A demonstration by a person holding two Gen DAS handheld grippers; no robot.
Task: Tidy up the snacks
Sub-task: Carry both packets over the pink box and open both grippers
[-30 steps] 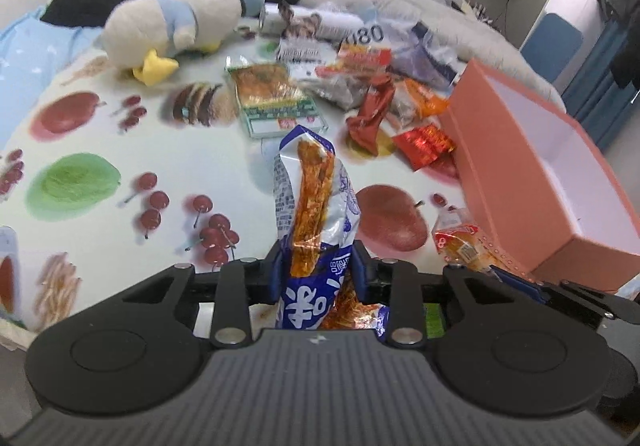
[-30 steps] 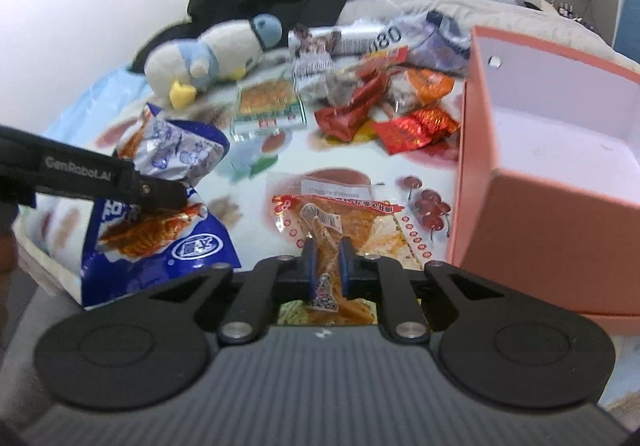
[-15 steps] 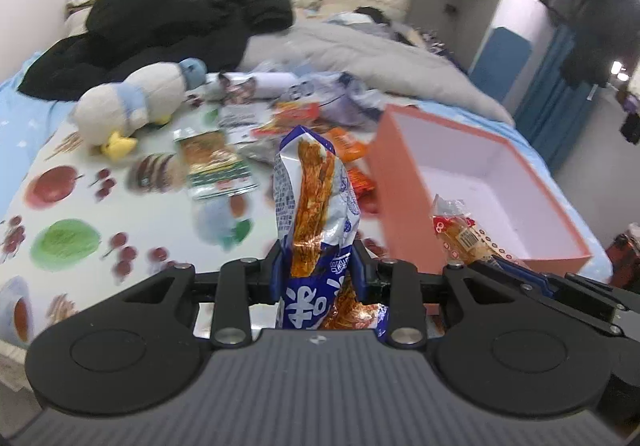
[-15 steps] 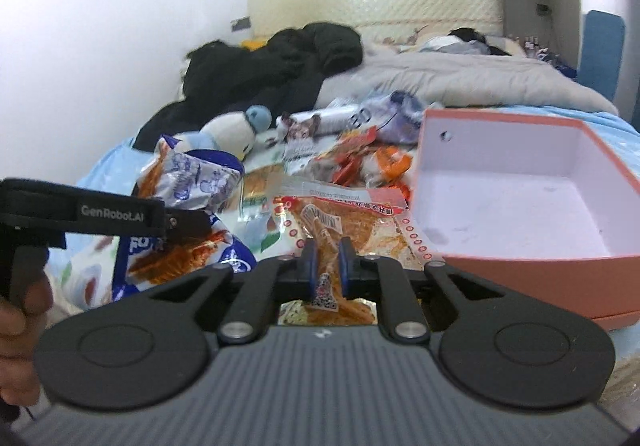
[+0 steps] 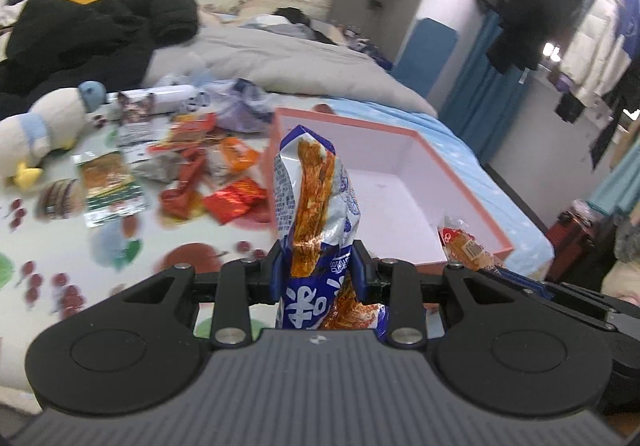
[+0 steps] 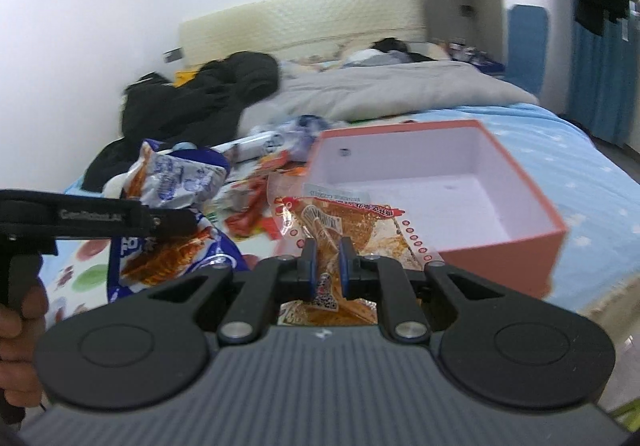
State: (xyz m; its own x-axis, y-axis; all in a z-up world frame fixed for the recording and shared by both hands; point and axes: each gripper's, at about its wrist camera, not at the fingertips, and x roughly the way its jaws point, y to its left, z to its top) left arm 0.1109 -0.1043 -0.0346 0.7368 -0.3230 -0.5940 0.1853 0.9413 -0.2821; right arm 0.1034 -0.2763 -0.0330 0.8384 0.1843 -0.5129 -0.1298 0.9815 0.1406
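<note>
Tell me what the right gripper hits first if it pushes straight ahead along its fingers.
Probably the near wall of the pink box. The right gripper, shut on the clear snack packet, points at it; depth is unclear, and it may pass over the rim.

The salmon-pink box [image 6: 500,238] sat open on top with a bare white floor, so plenty of room to drop in from above. Its near wall stood in the way low down, and the pile of snack packets [image 5: 208,174] crowded its left side
</note>
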